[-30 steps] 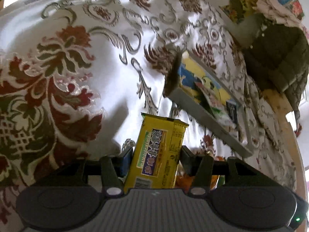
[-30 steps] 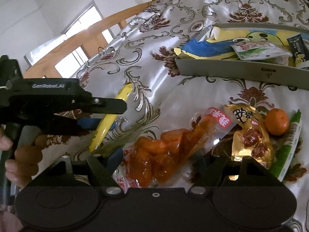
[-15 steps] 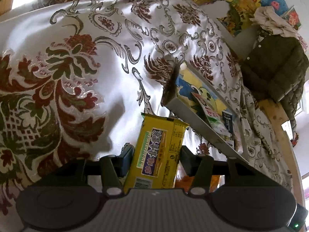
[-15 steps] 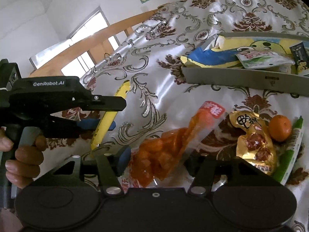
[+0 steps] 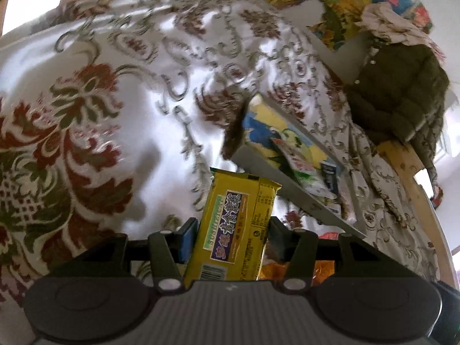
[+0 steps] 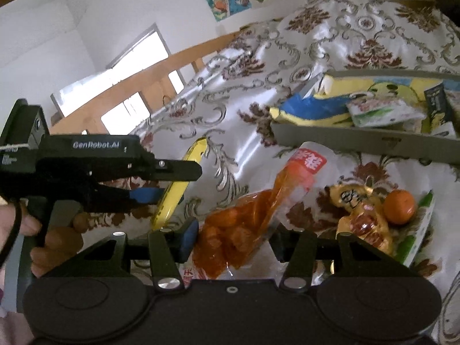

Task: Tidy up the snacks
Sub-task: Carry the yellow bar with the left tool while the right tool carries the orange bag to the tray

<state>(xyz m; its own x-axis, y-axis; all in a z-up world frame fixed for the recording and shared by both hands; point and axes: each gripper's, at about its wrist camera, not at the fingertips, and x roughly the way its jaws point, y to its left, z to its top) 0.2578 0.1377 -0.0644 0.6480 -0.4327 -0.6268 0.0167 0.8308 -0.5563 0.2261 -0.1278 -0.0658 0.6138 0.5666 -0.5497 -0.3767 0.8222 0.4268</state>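
Note:
My left gripper (image 5: 232, 238) is shut on a yellow snack packet (image 5: 235, 221) that stands upright between its pads, above the floral cloth. In the right wrist view the left gripper (image 6: 178, 184) shows from the side with the yellow packet (image 6: 172, 201) edge-on. My right gripper (image 6: 233, 241) is shut on a clear bag of orange snacks (image 6: 244, 227), lifted off the cloth and slanting up to the right. A grey tray (image 6: 359, 143) lies beyond, holding a blue-and-yellow bag (image 6: 322, 106) and smaller packets; the tray (image 5: 287, 192) also lies ahead of the left gripper.
A gold packet (image 6: 359, 215), a tangerine (image 6: 399, 207) and a green packet (image 6: 417, 230) lie on the cloth right of my right gripper. A person's hand (image 6: 51, 238) holds the left gripper's handle. A dark jacket (image 5: 396, 92) hangs past the far edge.
My right gripper's jaws closed on the orange snack bag and raised it off the cloth. The left gripper kept its hold on the yellow packet and stayed nearly in place.

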